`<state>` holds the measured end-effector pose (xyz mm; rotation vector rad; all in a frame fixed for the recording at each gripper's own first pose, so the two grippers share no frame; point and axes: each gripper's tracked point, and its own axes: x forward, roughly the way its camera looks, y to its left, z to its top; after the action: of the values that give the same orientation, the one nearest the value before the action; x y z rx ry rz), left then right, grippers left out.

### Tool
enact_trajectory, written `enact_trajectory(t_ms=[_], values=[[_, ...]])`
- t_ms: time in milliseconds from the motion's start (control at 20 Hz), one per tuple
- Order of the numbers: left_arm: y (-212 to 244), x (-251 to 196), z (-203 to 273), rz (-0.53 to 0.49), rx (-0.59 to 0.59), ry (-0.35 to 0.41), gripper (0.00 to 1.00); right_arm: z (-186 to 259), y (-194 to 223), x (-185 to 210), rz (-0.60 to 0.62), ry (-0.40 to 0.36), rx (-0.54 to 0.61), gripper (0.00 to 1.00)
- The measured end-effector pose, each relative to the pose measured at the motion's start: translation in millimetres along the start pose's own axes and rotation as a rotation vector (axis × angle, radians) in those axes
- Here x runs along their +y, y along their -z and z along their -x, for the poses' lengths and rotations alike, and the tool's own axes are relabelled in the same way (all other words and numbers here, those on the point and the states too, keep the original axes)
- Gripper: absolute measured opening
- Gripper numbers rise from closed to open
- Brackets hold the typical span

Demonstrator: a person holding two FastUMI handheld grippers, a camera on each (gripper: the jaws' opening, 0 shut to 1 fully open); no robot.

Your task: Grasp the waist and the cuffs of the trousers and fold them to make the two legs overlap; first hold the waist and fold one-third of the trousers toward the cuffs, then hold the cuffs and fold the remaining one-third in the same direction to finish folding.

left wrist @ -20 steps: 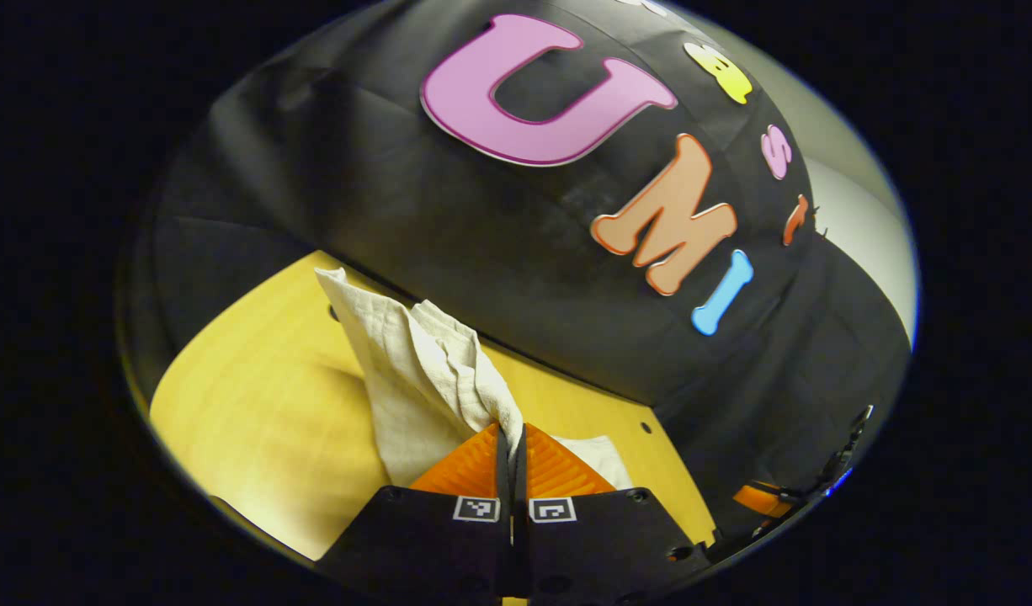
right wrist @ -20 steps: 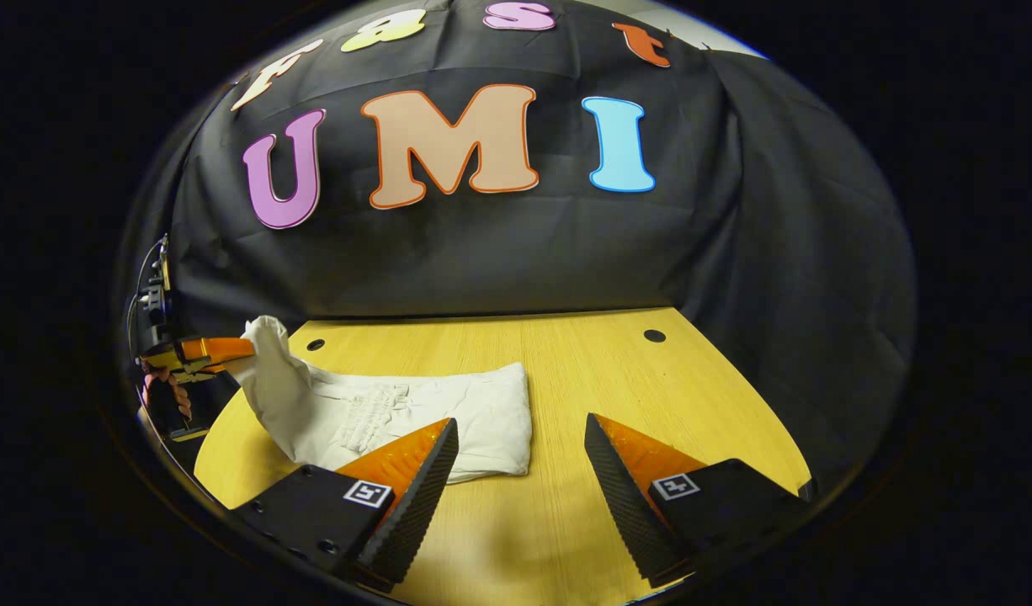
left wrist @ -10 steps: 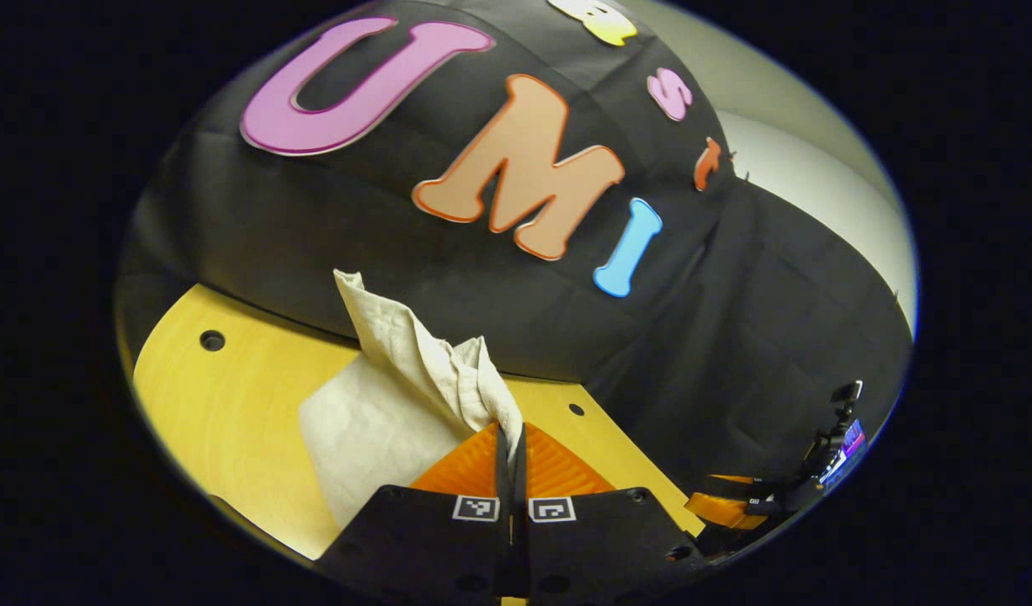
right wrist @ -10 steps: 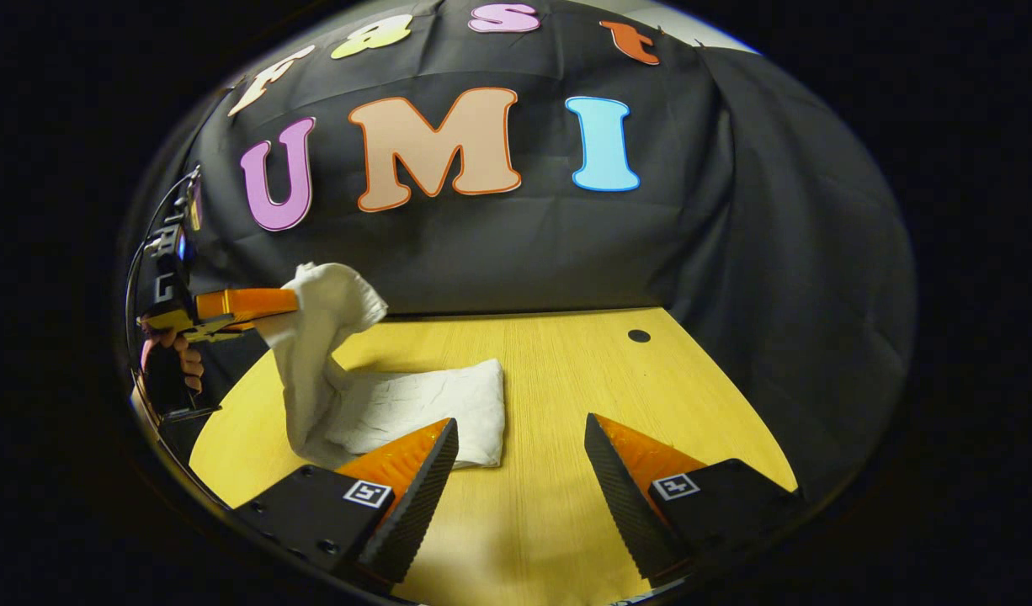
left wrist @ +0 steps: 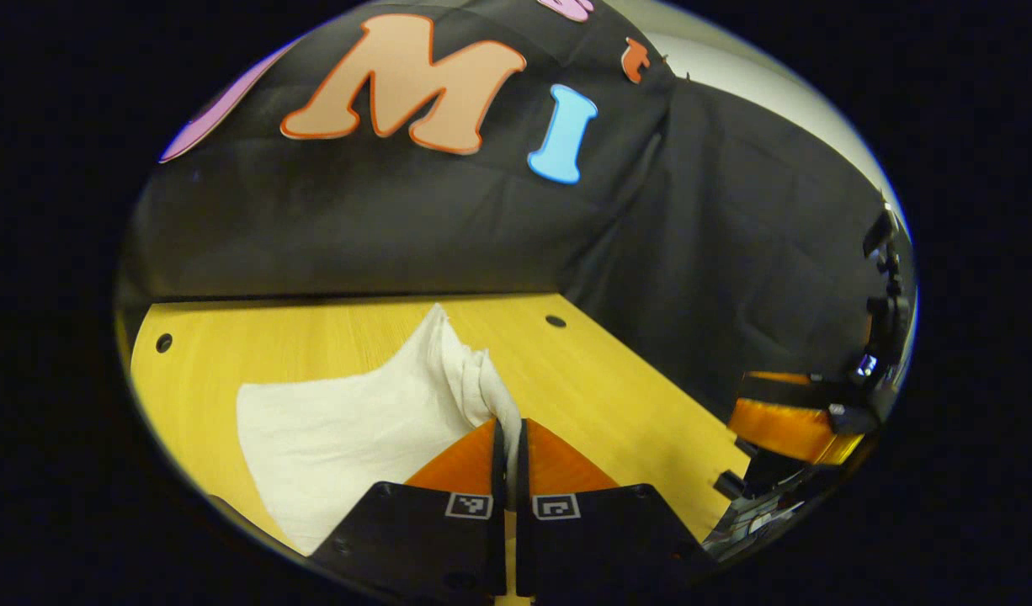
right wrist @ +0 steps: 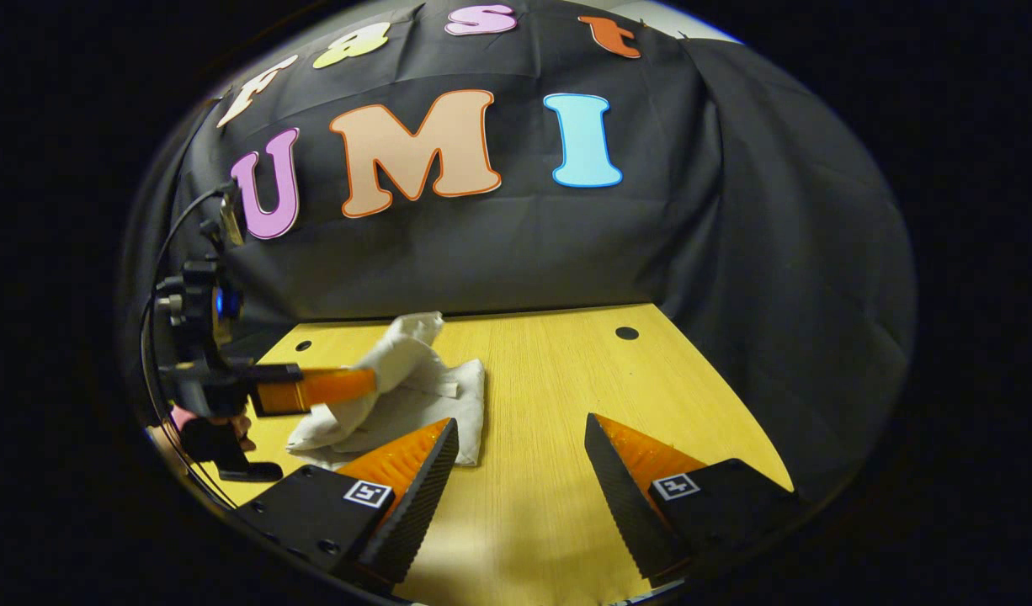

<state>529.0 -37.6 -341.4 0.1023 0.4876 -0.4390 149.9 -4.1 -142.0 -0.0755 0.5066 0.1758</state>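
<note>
Left claw is clamped on the cuff end of the trousers, folded stack lying just ahead-left of it. Right claw hangs apart and empty, so the left one's nearer to lay it down.

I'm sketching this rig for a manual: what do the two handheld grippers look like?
Both are black-bodied with wedge-shaped fingers. The right gripper has serrated inner finger faces and a square black-and-white marker on each finger base; the left gripper carries the same markers. From the right gripper view, the left gripper has a black cable and handle.

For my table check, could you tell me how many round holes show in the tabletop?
2: one hole at the far left by the trousers, one hole at the far right. The trousers may hide others.
</note>
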Motion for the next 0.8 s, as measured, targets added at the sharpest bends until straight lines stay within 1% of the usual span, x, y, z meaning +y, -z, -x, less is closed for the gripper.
enact_trajectory(t_ms=[50, 100, 150, 200, 300, 500, 550, 600, 700, 750, 800], values=[[15.7, -2.2, -4.8, 0.007, 0.038, 0.010, 0.10, -0.4, -0.1, 1.1, -0.002, -0.007, 0.000, 0.96], [27.3, -7.4, -0.9, 0.032, 0.068, 0.038, 0.27, -0.5, -0.3, 2.8, -0.006, -0.016, -0.001, 0.96], [32.9, -12.1, -0.6, 0.068, 0.080, 0.039, 0.44, -2.2, -0.1, 6.4, -0.010, -0.026, -0.002, 0.96], [32.9, -10.4, 2.4, 0.097, 0.074, 0.014, 0.61, -3.8, 0.0, 9.4, -0.011, -0.035, -0.002, 0.97], [29.3, -3.7, 13.6, 0.122, 0.052, -0.040, 0.95, -5.3, 0.5, 17.1, -0.010, -0.054, -0.004, 0.97], [19.8, 25.1, 55.5, 0.122, 0.020, -0.169, 0.95, -5.0, 2.0, 36.3, -0.011, -0.107, -0.011, 0.97], [17.4, 31.6, 67.1, 0.116, 0.012, -0.203, 0.95, -4.3, 2.7, 42.3, -0.015, -0.120, -0.012, 0.92], [14.6, 35.6, 78.2, 0.109, 0.003, -0.232, 0.95, -3.9, 3.4, 47.2, -0.021, -0.131, -0.014, 0.97], [7.6, 45.4, 101.8, 0.092, -0.016, -0.284, 0.95, -0.6, 5.4, 55.7, -0.031, -0.148, -0.017, 0.97], [4.1, 50.1, 111.5, 0.086, -0.024, -0.307, 0.95, 0.9, 7.5, 59.8, -0.035, -0.156, -0.019, 0.92], [4.1, 51.2, 116.6, 0.080, -0.030, -0.328, 0.94, 2.2, 9.0, 62.3, -0.037, -0.160, -0.020, 0.92]])
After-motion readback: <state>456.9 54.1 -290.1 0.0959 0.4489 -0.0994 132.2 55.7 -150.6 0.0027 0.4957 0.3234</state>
